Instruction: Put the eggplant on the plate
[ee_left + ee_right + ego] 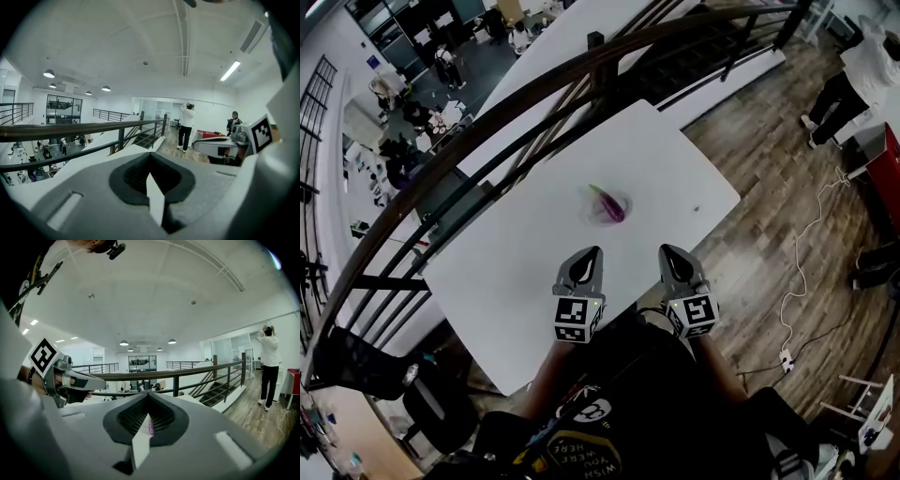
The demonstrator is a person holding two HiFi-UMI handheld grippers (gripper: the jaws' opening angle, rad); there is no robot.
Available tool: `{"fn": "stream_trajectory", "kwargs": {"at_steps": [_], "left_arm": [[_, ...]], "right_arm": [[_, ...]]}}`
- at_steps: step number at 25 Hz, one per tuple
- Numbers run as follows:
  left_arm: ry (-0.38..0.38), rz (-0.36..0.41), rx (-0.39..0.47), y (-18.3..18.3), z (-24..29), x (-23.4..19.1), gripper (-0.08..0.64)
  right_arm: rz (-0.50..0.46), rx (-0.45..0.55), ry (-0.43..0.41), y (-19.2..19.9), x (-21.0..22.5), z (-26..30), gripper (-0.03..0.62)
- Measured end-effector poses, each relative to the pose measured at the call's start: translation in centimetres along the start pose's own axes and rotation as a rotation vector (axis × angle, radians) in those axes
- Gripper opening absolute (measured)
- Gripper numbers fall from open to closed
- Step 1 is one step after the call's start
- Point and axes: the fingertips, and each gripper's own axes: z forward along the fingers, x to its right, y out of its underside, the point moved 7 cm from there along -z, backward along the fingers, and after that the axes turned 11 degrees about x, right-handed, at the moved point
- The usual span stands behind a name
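The eggplant [609,203] lies mid-frame on the desk [534,244], seemingly on a faint pale plate [627,200]. The left tool [589,255] and right tool [670,253] are both closed and empty, low near the body, so the task looks done.

Smooth bench [516,272], shiny eggplant [609,206]
The bench is matt white; the eggplant glossy purple; the floor [769,220] grained wood; the fingers [584,269] grey matt plastic.
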Motion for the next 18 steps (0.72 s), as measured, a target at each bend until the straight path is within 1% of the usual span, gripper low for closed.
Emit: {"fn": "stream_trajectory", "kwargs": {"at_steps": [4, 8, 18], "left_arm": [[-0.001, -0.001, -0.014, 0.0, -0.2, 0.7, 0.005], [-0.015, 0.0, -0.012, -0.1, -0.5, 0.3, 0.005], [-0.032, -0.003, -0.001, -0.3, -1.5, 0.2, 0.005]], "right_arm": [[0.041, -0.018, 0.002, 0.2, 0.6, -0.7, 0.003], [0.08, -0.036, 0.014, 0.6, 1.2, -0.8, 0.003], [0.071, -0.04, -0.001, 0.6, 0.7, -0.9, 0.003]]}}
